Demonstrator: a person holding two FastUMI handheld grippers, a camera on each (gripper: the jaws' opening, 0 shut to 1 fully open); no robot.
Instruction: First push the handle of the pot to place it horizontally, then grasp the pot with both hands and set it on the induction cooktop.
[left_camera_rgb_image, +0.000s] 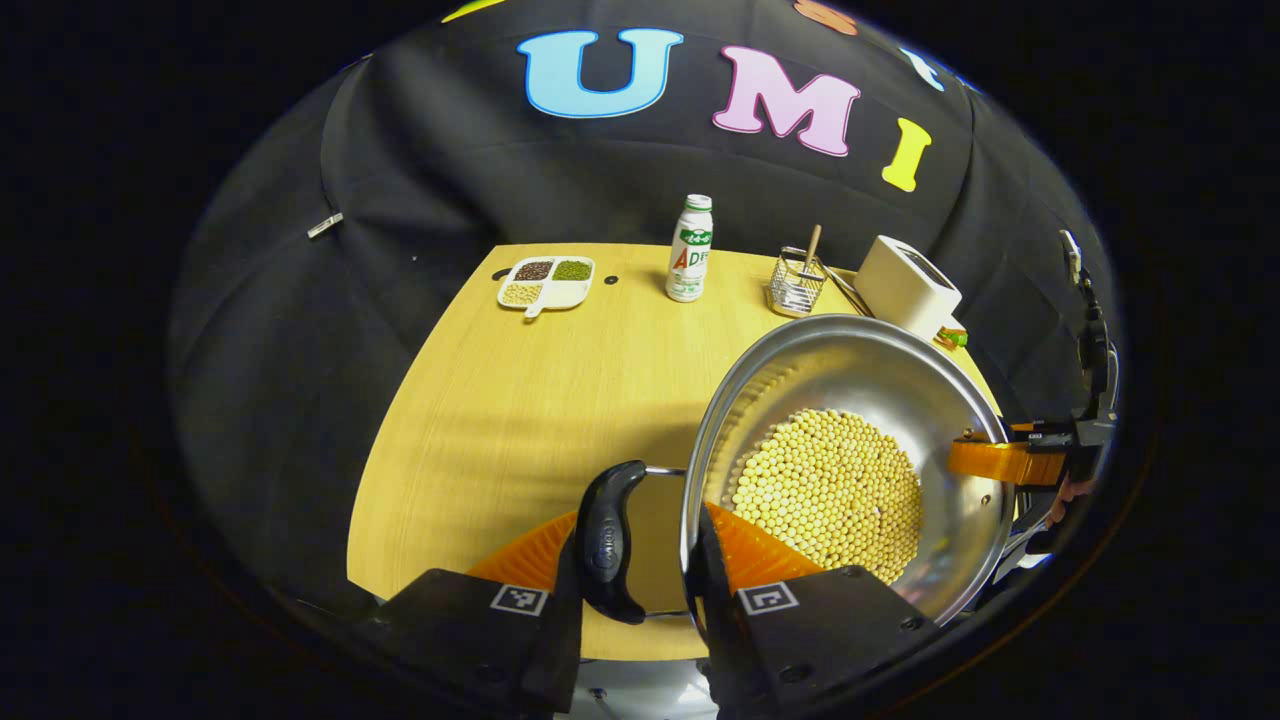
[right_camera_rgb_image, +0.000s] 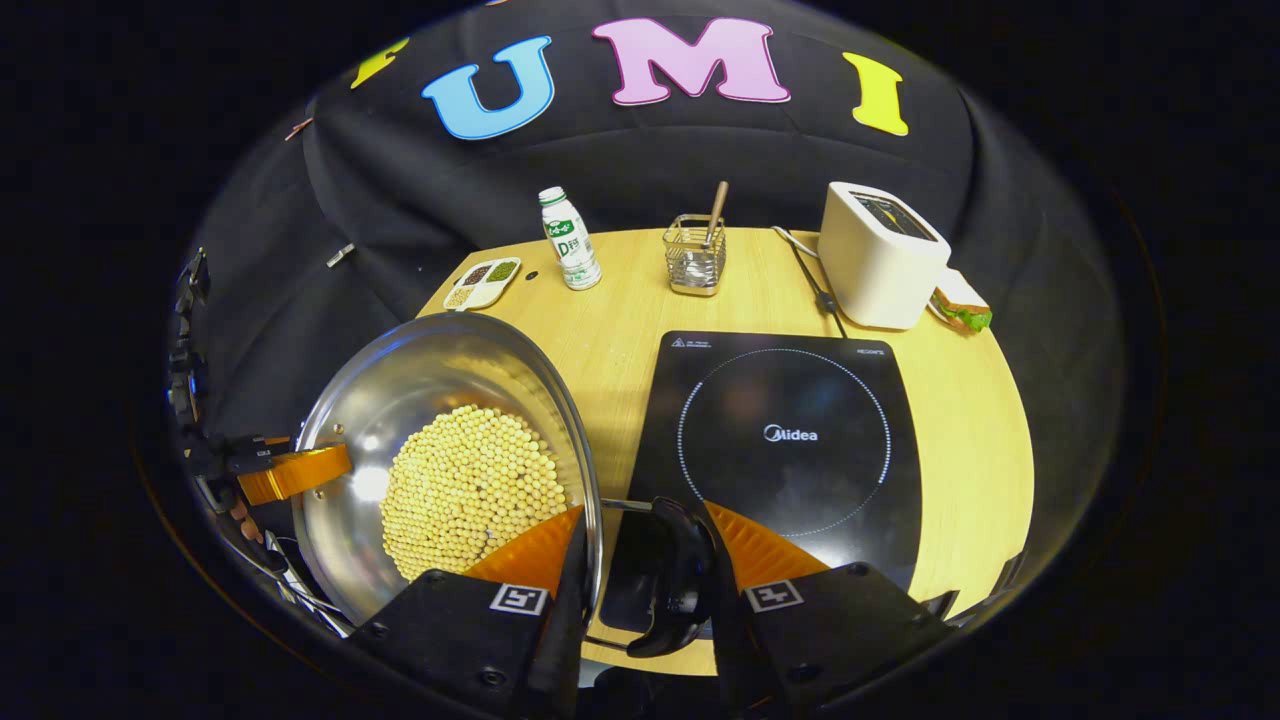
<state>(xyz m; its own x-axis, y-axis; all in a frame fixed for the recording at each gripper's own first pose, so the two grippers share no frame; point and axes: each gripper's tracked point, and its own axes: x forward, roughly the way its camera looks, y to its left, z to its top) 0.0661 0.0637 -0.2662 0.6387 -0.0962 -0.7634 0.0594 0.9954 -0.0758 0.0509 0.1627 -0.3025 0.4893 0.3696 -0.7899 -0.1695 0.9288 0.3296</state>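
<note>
Left gripper up close: two chunky dark housings at the bottom, each wearing a small square black-and-white marker tag, with round screw heads dotted over the right one. Ribbed, wedge-shaped fingers fan out from them. Same build on the right gripper, tags and screws again. Far across each view sits the other unit: dark bracketed frame, a smooth curved finger, thin cables trailing below it
</note>
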